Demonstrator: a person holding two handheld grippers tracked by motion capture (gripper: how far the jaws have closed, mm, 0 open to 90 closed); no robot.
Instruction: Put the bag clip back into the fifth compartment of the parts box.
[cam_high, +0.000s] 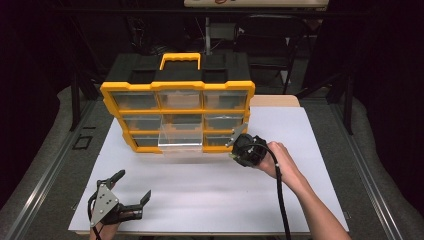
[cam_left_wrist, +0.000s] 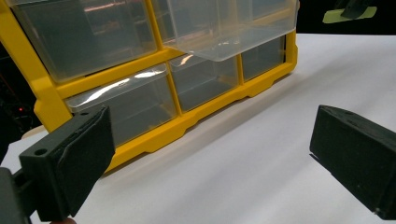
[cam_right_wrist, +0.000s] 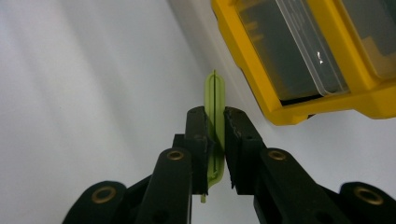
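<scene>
- Green plastic, thin and flat: a small green piece (cam_right_wrist: 215, 116) is pinched edge-on between the jaws of the right gripper (cam_right_wrist: 215, 140); its long axis runs along the jaws and its rounded end sticks out past the pads toward the yellow organizer (cam_high: 177, 107).
- In the high view the right gripper (cam_high: 239, 141) is at the lower right corner of the organizer, close beside the frame but, as far as I can see, not touching it; the green piece itself is too small to tell there.
- One clear drawer (cam_high: 181, 137) in the middle column is pulled out over the white board (cam_high: 210, 195); it lies to the left of the right gripper, near it; this relation decides the coming move, in my judgement: the piece must travel sideways and up over the drawer's front wall, and the long axis should be tipped down to let it drop inside.
- The left gripper (cam_high: 131, 186) rests at the near left part of the board, jaws wide apart and holding nothing; it is well apart from the drawer, so the right hand (cam_high: 277, 157) is clearly the nearer one.
- In the left gripper view the pulled-out drawer (cam_left_wrist: 229, 28) appears empty, though its far part is cut off.
</scene>
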